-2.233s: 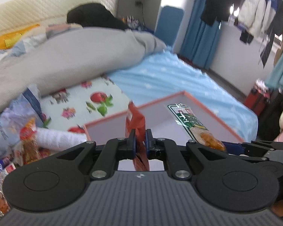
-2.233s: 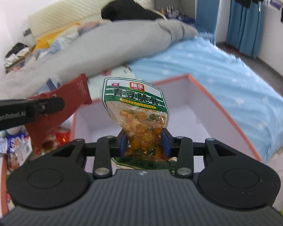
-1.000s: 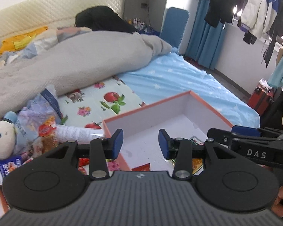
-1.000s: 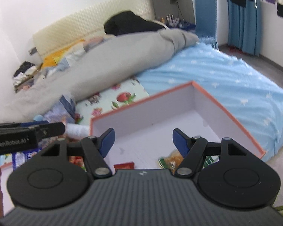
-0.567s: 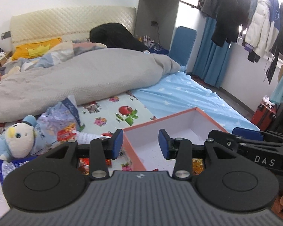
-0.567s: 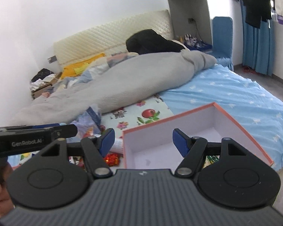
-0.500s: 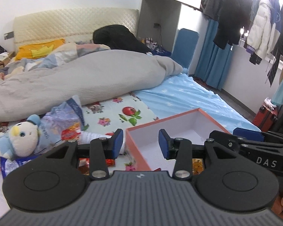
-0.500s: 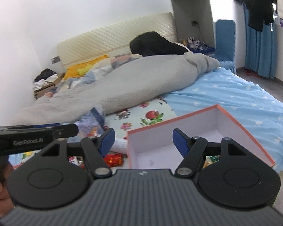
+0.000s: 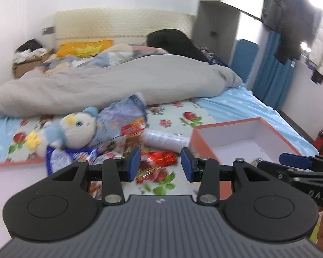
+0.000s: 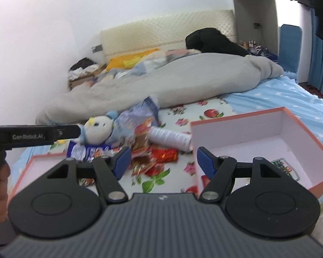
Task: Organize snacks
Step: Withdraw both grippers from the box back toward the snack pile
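The loose snacks (image 9: 155,161) lie in a heap on the flowered sheet just to the left of the orange-rimmed box (image 9: 206,148), red and orange foil packets spilling out of a torn bluish bag (image 9: 122,116); they sit there because that heap is the unsorted stock, while the box is where sorted packets go. Inside the box, near its front right corner, a green-printed packet (image 10: 284,167) already rests on the white floor, so the sorting looks partly done. A white roll (image 9: 165,139) lies against the box's left wall, touching or nearly touching it, and a plush duck (image 9: 75,129) sits farther left of the box, leaning on the bag. The left gripper (image 9: 159,164) has its blue pads apart with nothing between them, aimed over the heap just left of the box, probably lining up the next pick. The right gripper (image 10: 161,161) is likewise spread wide and empty, straddling the box's left wall in its own view. A second shallow tray (image 10: 38,161) with the same orange rim lies well left of the box, beyond the heap. Behind the box, a grey duvet (image 9: 118,81) covers the bed.
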`<action>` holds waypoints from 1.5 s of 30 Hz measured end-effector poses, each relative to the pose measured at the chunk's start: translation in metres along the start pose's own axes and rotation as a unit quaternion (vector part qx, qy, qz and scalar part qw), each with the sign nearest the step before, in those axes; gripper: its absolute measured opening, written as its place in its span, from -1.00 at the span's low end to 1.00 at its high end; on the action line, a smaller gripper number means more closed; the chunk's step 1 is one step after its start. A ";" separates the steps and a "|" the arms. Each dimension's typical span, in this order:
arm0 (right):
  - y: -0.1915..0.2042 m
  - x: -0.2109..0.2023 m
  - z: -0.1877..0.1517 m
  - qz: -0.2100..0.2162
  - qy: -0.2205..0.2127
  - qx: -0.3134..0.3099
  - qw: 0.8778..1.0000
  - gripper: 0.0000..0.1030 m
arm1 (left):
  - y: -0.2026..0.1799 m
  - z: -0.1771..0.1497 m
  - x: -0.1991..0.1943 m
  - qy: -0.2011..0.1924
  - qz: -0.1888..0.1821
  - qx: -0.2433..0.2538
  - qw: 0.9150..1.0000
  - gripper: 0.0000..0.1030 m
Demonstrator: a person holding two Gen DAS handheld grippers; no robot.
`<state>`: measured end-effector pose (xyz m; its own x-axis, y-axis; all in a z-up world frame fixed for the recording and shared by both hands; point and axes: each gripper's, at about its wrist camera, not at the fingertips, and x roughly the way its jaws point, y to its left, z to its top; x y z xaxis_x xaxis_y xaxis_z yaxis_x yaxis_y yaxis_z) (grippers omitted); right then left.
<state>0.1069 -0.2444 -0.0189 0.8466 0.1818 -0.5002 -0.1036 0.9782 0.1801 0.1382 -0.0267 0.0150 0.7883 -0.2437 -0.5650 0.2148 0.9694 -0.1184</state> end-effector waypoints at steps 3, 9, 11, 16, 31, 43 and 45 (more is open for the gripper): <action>0.013 0.000 -0.001 0.005 -0.007 -0.008 1.000 0.36 | 0.018 -0.015 -0.013 -0.006 0.007 -0.015 1.000 -0.09; 0.041 0.007 -0.019 0.016 0.010 -0.011 1.000 0.36 | 0.049 -0.039 -0.026 -0.013 0.025 -0.046 0.999 0.13; 0.050 0.009 -0.027 0.029 0.022 -0.015 0.999 0.36 | 0.054 -0.046 -0.027 -0.017 0.032 -0.046 0.998 0.18; 0.064 0.012 -0.042 0.042 0.037 -0.024 0.998 0.35 | 0.065 -0.069 -0.029 -0.015 0.055 -0.056 0.997 0.25; 0.083 0.015 -0.071 0.031 0.065 -0.049 0.996 0.36 | 0.081 -0.109 -0.032 -0.003 0.061 -0.091 0.994 0.39; 0.071 0.018 -0.080 0.023 0.075 -0.046 0.996 0.36 | 0.074 -0.121 -0.015 0.017 0.077 -0.084 0.993 0.39; 0.068 0.021 -0.082 0.022 0.079 -0.042 0.996 0.36 | 0.073 -0.122 -0.011 0.019 0.074 -0.082 0.994 0.39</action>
<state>0.0747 -0.1657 -0.0870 0.7486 0.2310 -0.6215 -0.1865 0.9729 0.1369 0.0750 0.0506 -0.0872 0.7811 -0.1002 -0.6163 -0.0005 0.9869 -0.1611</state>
